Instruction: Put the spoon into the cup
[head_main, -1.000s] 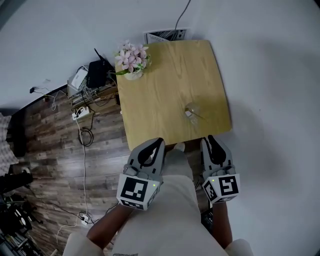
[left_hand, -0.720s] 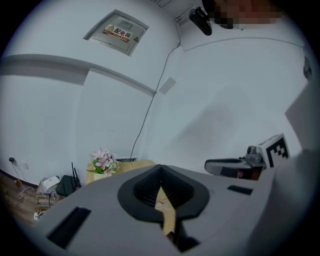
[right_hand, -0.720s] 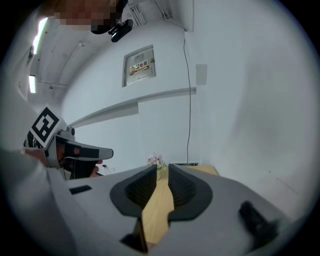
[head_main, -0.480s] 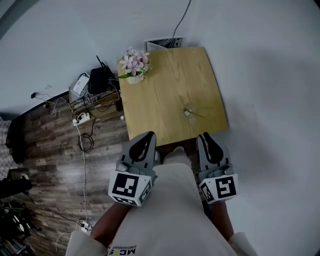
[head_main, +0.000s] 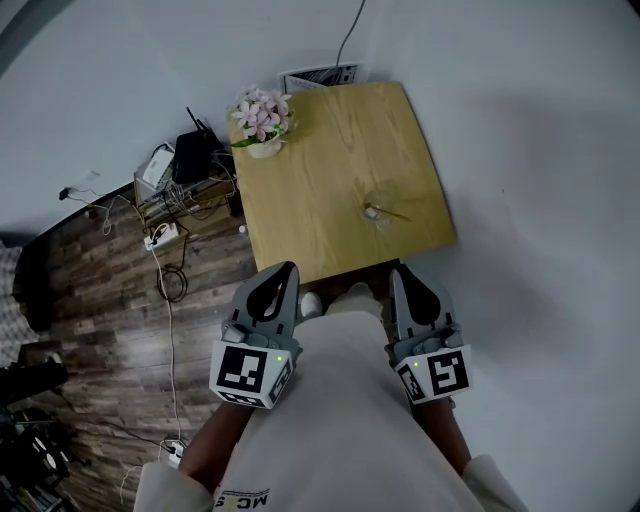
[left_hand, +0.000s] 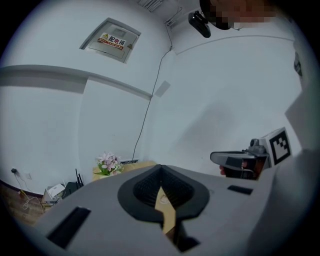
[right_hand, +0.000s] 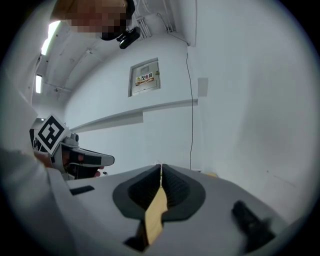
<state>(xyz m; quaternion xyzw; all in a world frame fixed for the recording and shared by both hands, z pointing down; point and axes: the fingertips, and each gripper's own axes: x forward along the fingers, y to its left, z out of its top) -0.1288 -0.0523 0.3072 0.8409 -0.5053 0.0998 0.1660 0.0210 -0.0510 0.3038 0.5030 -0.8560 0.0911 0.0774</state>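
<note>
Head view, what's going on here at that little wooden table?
A person holds a two-jaw gripper in each hand, low over their lap, short of the square light-wood table. The left gripper is shut and empty; the right gripper has its jaws closing with nothing between them. On the table a clear glass cup stands near the front right, and the thin spoon appears to rest in it already.

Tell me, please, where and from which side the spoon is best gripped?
Grip the spoon by its thin handle, which pokes out of the clear cup toward the table's right edge. Come from above on that side, probably, jaws across the handle.
</note>
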